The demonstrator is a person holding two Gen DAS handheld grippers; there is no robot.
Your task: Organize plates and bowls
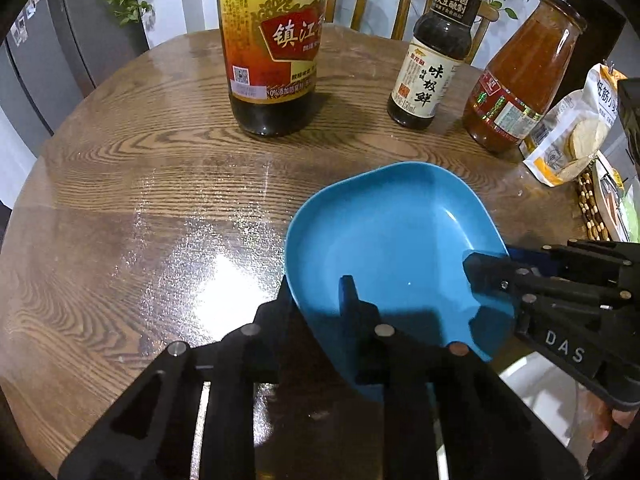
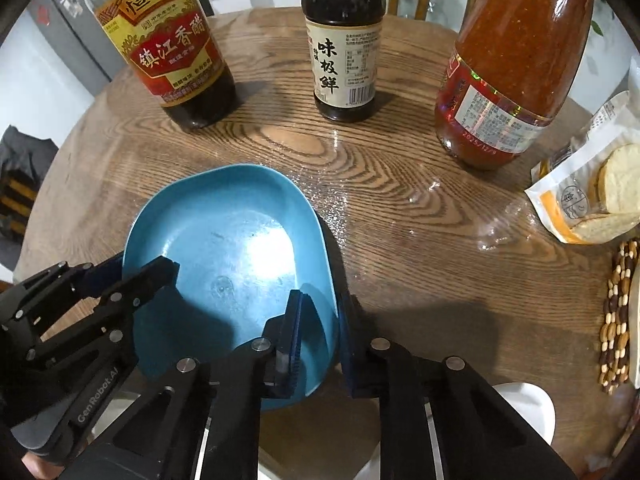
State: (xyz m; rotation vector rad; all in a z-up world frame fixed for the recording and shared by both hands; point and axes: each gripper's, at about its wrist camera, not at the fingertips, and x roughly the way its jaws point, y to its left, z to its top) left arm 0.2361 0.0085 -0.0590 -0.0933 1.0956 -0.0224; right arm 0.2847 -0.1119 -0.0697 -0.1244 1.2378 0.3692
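A blue bowl (image 1: 392, 232) (image 2: 224, 216) with rounded corners sits on the round wooden table (image 1: 140, 184). My left gripper (image 1: 318, 296) is shut on its left rim, one finger inside the bowl and one outside. My right gripper (image 2: 322, 312) is shut on the opposite rim in the same way, its blue ribbed pad against the inner wall. Each gripper also shows in the other view: the right gripper (image 1: 504, 260) at the bowl's right edge, the left gripper (image 2: 136, 268) at its left edge. The bowl holds nothing.
Behind the bowl stand a tall vinegar bottle (image 1: 272, 60) (image 2: 176, 60), a small dark soy sauce bottle (image 1: 428, 76) (image 2: 344, 52) and a red chili sauce bottle (image 1: 516, 88) (image 2: 508, 80). A snack packet (image 2: 592, 192) and a beaded mat (image 2: 616, 320) lie at the right. Wooden chairs stand beyond the table.
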